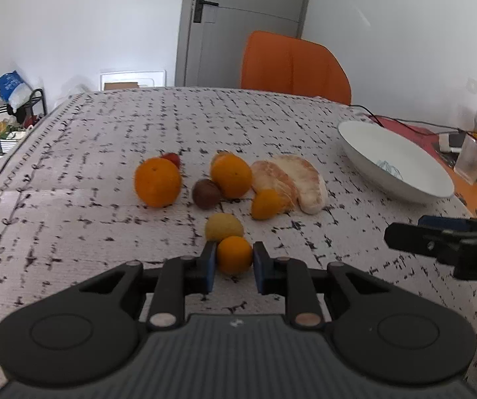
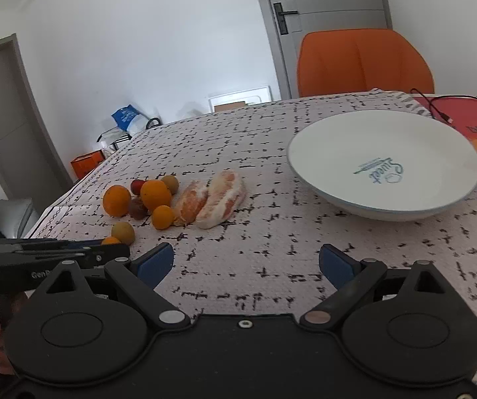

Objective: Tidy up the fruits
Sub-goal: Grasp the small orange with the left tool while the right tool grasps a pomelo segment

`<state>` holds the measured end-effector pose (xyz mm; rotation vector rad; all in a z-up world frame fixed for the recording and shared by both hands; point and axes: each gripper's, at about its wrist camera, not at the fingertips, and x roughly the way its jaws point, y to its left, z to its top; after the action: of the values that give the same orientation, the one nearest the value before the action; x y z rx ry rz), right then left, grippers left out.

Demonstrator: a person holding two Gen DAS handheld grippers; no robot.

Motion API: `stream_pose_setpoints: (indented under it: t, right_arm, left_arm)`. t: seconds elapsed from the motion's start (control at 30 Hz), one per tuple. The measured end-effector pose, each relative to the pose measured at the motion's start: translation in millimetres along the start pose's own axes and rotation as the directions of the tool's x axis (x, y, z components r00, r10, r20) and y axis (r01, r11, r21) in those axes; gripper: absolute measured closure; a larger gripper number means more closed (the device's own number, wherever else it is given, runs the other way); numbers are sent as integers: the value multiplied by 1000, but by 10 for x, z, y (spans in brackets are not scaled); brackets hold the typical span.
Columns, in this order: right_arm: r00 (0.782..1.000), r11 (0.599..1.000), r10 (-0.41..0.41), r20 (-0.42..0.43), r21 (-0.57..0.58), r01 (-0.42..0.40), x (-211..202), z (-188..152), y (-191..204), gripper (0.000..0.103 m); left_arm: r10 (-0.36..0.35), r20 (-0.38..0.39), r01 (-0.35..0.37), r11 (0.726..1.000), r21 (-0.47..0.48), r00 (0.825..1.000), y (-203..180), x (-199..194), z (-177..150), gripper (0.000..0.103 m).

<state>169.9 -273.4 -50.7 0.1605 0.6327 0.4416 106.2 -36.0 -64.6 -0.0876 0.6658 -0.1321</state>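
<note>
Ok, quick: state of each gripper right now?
Left gripper: shut on the small orange fruit, which rests on the tablecloth.
Right gripper: open, nothing between its fingers.

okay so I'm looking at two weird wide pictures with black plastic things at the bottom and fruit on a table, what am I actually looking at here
The black things are hand-held claws: a person holds one in each hand, and each carries a wide-angle camera looking forward along its two fingers. One picture comes from the left claw, the other from the right claw.

A patterned tablecloth covers the table. On it lie several oranges, a brown fruit, a yellowish fruit, two peeled citrus segments, and an empty white bowl off to the side.

The left claw is shut on a small orange, which still sits on the cloth. The right claw is open and holds nothing.
</note>
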Motion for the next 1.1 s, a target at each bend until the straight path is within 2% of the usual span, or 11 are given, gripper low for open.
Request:
stream_pose_setpoints:
  t: [0.03, 0.1, 0.2, 0.63, 0.8, 1.1]
  right_arm:
    - [1000, 1000, 4, -4, -3, -4, 25, 8, 9, 10]
    - [1000, 1000, 13, -14, -8, -13, 76, 29, 33, 18]
    - [1000, 1000, 21, -22, -14, -21, 140, 58, 67, 24]
    - [999, 999, 7, -53, -49, -10, 454, 197, 227, 36]
    - [998, 997, -13, -68, -73, 8, 588, 246, 268, 49]
    - [996, 990, -56, -75, -137, 46, 746, 305, 336, 50]
  left_arm:
    - [4, 7, -4, 1000, -4, 1000, 25, -19, 11, 81]
    - [8, 11, -8, 1000, -10, 1000, 64, -42, 30, 81]
    - [21, 13, -21, 1000, -17, 1000, 139, -58, 45, 81]
    - [58, 29, -56, 996, -73, 998, 426, -103, 58, 81]
    - [77, 30, -74, 992, -102, 997, 557, -115, 65, 81]
    - [101, 31, -95, 986, -137, 994, 709, -144, 66, 81]
